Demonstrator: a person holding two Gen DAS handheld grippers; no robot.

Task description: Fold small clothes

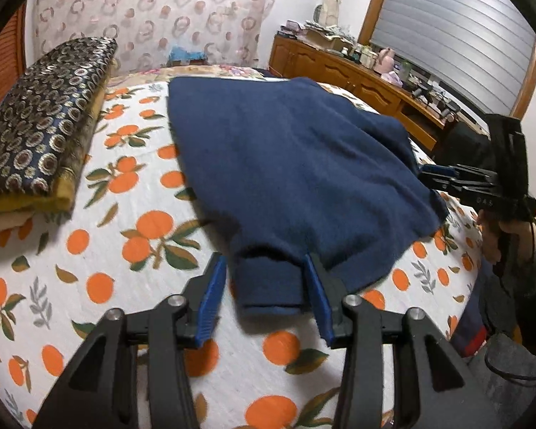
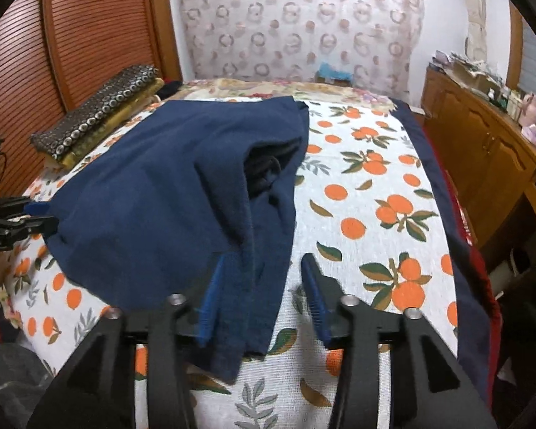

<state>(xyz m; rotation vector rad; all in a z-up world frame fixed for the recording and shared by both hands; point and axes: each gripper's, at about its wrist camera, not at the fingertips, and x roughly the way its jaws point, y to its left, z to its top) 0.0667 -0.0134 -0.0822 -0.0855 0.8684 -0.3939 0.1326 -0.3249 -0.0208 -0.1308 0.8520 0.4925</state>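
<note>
Left gripper jaws partly open astride navy garment cuff, pads not pressing. Right gripper jaws apart over garment edge. Garment lies on orange-print bed. No legible writing.

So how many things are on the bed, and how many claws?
Navy garment: 1
Folded patterned blankets, stacked: 1 pile
Claws: 2, left claw and right claw
Total: 4

Both wrist views look steeply down, close over the bed, probably sharing the navy garment.
</note>
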